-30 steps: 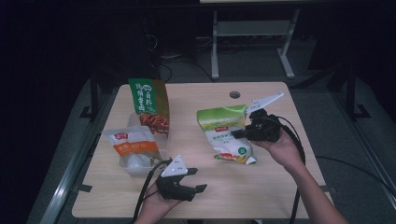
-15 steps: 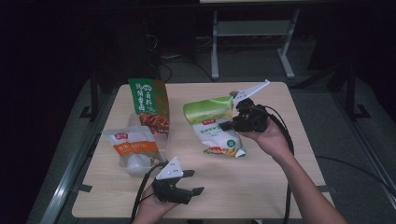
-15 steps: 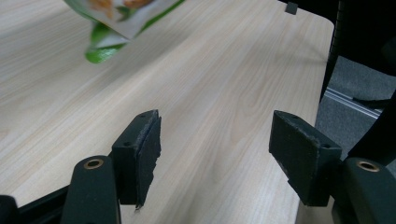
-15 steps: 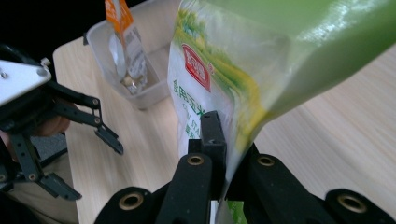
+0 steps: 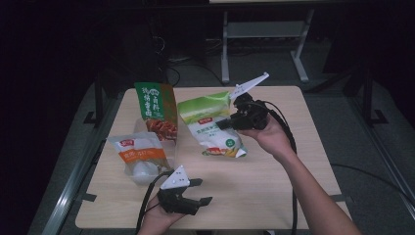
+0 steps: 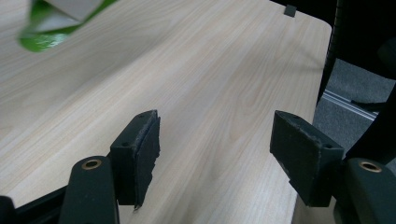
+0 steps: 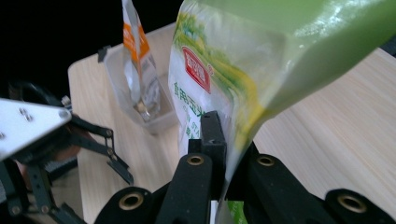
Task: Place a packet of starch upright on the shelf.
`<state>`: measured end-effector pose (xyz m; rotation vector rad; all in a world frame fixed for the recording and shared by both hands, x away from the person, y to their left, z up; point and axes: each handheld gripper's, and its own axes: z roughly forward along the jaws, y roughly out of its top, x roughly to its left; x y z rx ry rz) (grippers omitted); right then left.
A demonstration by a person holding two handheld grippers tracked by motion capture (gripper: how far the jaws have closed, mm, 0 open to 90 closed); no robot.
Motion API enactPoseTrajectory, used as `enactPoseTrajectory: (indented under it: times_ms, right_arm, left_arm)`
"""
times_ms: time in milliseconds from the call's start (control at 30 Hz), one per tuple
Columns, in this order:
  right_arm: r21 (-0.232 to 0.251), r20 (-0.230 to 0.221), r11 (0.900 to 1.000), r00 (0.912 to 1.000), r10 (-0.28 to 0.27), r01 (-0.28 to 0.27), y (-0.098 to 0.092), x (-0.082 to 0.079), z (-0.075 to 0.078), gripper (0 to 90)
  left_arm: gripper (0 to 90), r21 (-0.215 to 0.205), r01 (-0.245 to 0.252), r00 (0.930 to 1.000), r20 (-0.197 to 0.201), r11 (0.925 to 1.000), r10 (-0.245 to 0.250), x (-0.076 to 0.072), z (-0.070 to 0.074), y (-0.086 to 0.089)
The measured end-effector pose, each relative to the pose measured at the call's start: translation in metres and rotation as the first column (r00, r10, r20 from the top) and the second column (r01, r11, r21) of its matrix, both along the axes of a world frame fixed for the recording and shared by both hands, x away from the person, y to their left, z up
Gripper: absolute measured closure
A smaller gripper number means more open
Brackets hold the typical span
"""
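Right gripper (image 5: 226,123) – jaws clamped on edge of green bag (image 5: 211,126), film pinched flat between pads (image 7: 214,135); bag off table (image 5: 293,161), hanging above its middle. Left gripper (image 5: 198,192) – jaws wide apart, nothing between, near front edge.

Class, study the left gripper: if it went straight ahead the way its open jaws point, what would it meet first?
Probably nothing: ahead of the left gripper lies bare table up to its far edge. The green bag hangs off to one side.

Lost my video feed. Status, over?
Right gripper shut on green bag, lifted. Left gripper open, nothing between its jaws. Nothing in the way.
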<state>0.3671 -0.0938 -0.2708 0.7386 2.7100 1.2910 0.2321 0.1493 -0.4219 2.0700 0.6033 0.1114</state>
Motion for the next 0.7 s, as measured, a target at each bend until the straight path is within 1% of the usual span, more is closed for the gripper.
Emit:
enactPoseTrajectory:
  times_ms: [33, 67, 100, 167, 200, 267, 333, 367, 433, 567, 600, 667, 700]
  right_arm:
    - [0.013, -0.006, 1.000, 1.0000, 0.003, -0.003, 0.005, 0.001, 0.002, 89.7]
    - [0.012, 0.003, 1.000, 0.9999, 0.014, -0.015, 0.007, 0.003, 0.003, 89.7]
    - [0.010, 0.017, 1.000, 0.9996, 0.024, -0.024, 0.009, 0.004, 0.004, 89.6]
    - [0.010, 0.005, 1.000, 0.9997, 0.024, -0.024, 0.016, 0.005, 0.007, 89.7]
    - [0.006, 0.014, 0.999, 0.9994, 0.032, -0.032, 0.019, 0.007, 0.007, 89.7]
    - [0.008, 0.016, 0.999, 0.9991, 0.040, -0.040, 0.025, 0.008, 0.009, 89.7]
    - [0.006, 0.021, 0.999, 0.9988, 0.044, -0.044, 0.028, 0.010, 0.010, 89.7]
    - [0.006, 0.020, 0.999, 0.9987, 0.048, -0.048, 0.032, 0.011, 0.011, 89.7]
    - [0.013, 0.016, 0.998, 0.9984, 0.053, -0.054, 0.039, 0.014, 0.012, 89.7]
    - [0.008, 0.019, 0.998, 0.9979, 0.062, -0.062, 0.045, 0.016, 0.014, 89.7]
    - [0.013, 0.022, 0.998, 0.9974, 0.068, -0.069, 0.050, 0.018, 0.014, 89.7]
    - [0.005, 0.020, 0.997, 0.9970, 0.075, -0.075, 0.053, 0.019, 0.015, 89.7]
    - [0.010, 0.017, 0.997, 0.9973, 0.072, -0.072, 0.056, 0.019, 0.015, 89.7]
  left_arm:
    - [32.5, -0.004, -0.005, 1.0000, 0.000, 1.0000, 0.005, 0.000, 0.000, 0.000]
    - [32.3, -0.008, -0.007, 1.0000, -0.005, 0.9999, 0.007, -0.001, 0.000, 0.000]
    - [32.0, -0.001, -0.003, 1.0000, -0.001, 1.0000, 0.003, -0.001, 0.000, 0.001]
    - [31.9, 0.003, -0.002, 1.0000, 0.001, 1.0000, 0.002, -0.001, 0.000, 0.001]
    - [31.8, 0.007, -0.002, 1.0000, 0.001, 1.0000, 0.002, -0.001, 0.000, 0.001]
    - [31.6, 0.011, -0.001, 1.0000, 0.004, 0.9999, 0.001, -0.001, 0.000, 0.001]
    - [31.6, 0.013, 0.002, 1.0000, 0.008, 0.9999, -0.002, -0.001, 0.000, 0.002]
    - [31.5, 0.010, -0.002, 1.0000, 0.001, 0.9999, 0.002, -0.002, 0.000, 0.002]
    - [31.5, 0.011, -0.002, 1.0000, 0.004, 0.9999, 0.001, -0.001, 0.000, 0.002]
    - [31.3, 0.011, -0.002, 1.0000, 0.005, 0.9999, 0.002, -0.002, 0.000, 0.002]
    - [31.2, 0.011, -0.001, 1.0000, 0.007, 0.9999, 0.001, -0.002, 0.000, 0.002]
    - [31.1, 0.002, -0.005, 1.0000, 0.002, 1.0000, 0.005, -0.002, 0.000, 0.002]
    - [31.1, 0.001, -0.005, 1.0000, 0.000, 1.0000, 0.005, -0.002, -0.001, 0.001]
